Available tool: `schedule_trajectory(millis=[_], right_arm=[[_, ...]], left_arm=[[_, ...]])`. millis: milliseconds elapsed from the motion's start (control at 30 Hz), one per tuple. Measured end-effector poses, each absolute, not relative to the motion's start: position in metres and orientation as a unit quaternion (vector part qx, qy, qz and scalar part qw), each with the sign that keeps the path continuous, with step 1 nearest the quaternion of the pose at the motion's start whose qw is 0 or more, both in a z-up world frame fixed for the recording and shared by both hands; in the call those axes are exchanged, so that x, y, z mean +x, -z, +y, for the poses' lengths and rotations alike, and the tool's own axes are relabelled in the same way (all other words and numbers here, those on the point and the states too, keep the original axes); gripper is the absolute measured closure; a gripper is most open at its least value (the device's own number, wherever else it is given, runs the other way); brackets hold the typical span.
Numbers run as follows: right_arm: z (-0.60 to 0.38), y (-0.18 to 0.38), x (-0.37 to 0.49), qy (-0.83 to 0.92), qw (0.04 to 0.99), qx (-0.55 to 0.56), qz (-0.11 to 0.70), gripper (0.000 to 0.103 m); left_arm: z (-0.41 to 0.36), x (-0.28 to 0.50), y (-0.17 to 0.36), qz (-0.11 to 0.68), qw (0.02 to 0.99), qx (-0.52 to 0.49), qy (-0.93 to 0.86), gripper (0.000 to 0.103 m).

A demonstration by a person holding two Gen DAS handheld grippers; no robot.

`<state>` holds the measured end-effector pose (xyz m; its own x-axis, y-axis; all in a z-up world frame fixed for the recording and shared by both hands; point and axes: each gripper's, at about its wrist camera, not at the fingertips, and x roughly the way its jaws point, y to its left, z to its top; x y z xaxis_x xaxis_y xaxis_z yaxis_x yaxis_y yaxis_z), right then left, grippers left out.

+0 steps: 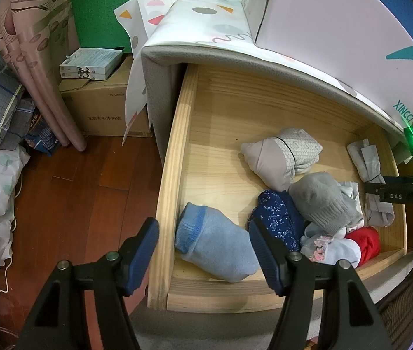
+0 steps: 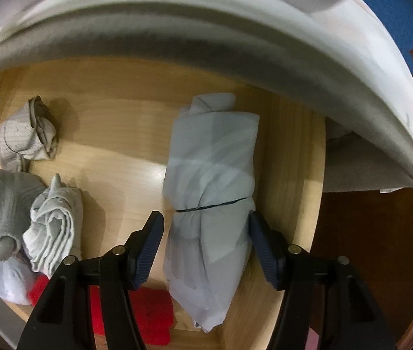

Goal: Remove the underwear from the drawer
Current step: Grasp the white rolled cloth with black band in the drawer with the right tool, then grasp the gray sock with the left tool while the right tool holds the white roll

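- We see the open pale wooden drawer (image 1: 177, 134) pulled out from under a grey-edged top with a patterned cloth (image 1: 206, 5) over it.
- Our right gripper (image 2: 206, 242) points down into the drawer's right end, blue-padded jaws spread, straddling the rolled pale grey underwear bundle tied with a thin dark band (image 2: 212, 175).
- Right pad sits at the bundle's edge, maybe touching; left pad clear of it. No squeeze visible, so not gripped yet.
- That bundle lies lengthwise along the drawer's right wall, on the drawer floor.
- Our left gripper (image 1: 203, 250) hovers over the drawer's front left corner, jaws spread, holding nothing; light blue folded sock-like cloth (image 1: 215, 248) lies below, between its pads in view.
- Other drawer contents: grey knit rolled piece (image 1: 323, 201), navy floral fabric (image 1: 279, 218), red cloth (image 1: 367, 242), beige-and-patterned grey roll (image 1: 282, 154).
- Left wrist view catches the right gripper at far right, over the same grey bundle (image 1: 367, 160).
- Cardboard box (image 1: 101, 108) on the reddish wood floor (image 1: 75, 204) beside the cabinet.
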<state>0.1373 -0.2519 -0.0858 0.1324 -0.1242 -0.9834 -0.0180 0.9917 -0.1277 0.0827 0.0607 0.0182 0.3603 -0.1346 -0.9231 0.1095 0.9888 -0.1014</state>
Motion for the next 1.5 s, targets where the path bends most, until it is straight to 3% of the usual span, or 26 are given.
schedule_trajectory(millis=[367, 767, 1100, 1500], right_arm=[[-0.233, 0.105, 0.135, 0.055, 0.728, -0.078, 0.679, 0.065], [-0.244, 0.111, 0.114, 0.041, 0.704, 0.010, 0.709, 0.069], [-0.242, 0.118, 0.132, 0.049, 0.709, 0.006, 0.704, 0.069], [-0.242, 0.109, 0.116, 0.046, 0.716, 0.009, 0.697, 0.069]], left_arm=[[0.060, 0.083, -0.018, 0.562, 0.824, -0.007, 0.072, 0.037], [0.051, 0.086, -0.021, 0.581, 0.809, -0.014, 0.087, 0.036], [-0.004, 0.090, -0.020, 0.607, 0.787, 0.053, 0.098, 0.036], [-0.057, 0.107, -0.032, 0.616, 0.779, 0.034, 0.114, 0.036]])
